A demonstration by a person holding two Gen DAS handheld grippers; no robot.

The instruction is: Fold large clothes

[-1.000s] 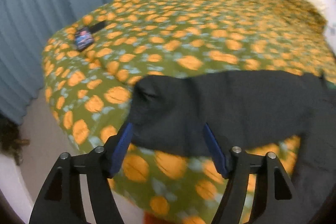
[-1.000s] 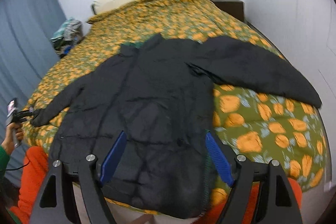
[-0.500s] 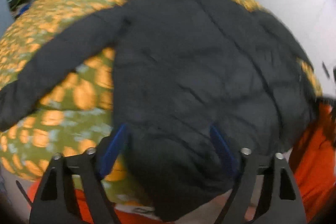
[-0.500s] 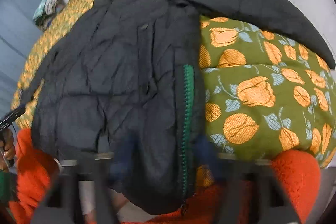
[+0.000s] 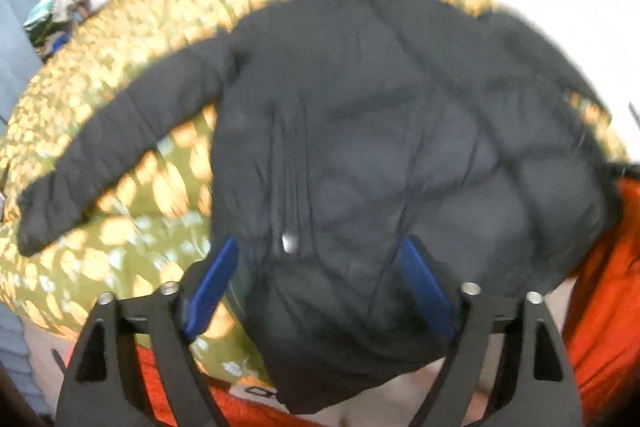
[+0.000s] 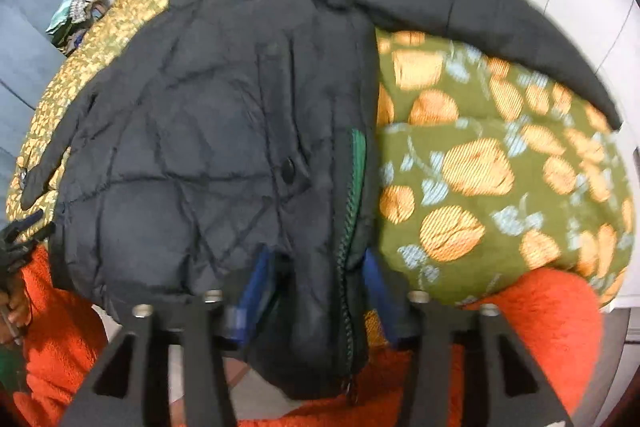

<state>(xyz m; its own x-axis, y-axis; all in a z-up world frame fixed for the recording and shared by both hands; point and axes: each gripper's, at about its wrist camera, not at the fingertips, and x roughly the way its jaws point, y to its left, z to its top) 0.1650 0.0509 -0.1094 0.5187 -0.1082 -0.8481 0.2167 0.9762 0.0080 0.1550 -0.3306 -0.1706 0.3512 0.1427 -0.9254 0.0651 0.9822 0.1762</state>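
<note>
A black quilted jacket [image 5: 360, 131] lies spread on the bed with both sleeves out, its hem hanging over the near edge. In the right wrist view the jacket [image 6: 208, 131] shows a green zipper edge [image 6: 354, 179]. My left gripper [image 5: 320, 267] is open, its blue fingers on either side of the hem's left part. My right gripper [image 6: 316, 275] has its blue fingers closing around the hem by the zipper; the fabric fills the gap between them.
The bed has a green cover with orange flowers [image 6: 480, 163]. My orange trousers [image 6: 540, 327] are below the bed edge. A pile of clothes [image 5: 56, 11] sits at the far left, next to a blue curtain. A white wall stands on the right.
The left gripper swung from the sleeve end over to the jacket's hem. The right gripper moved down to the hem and narrowed around the zipper edge.
</note>
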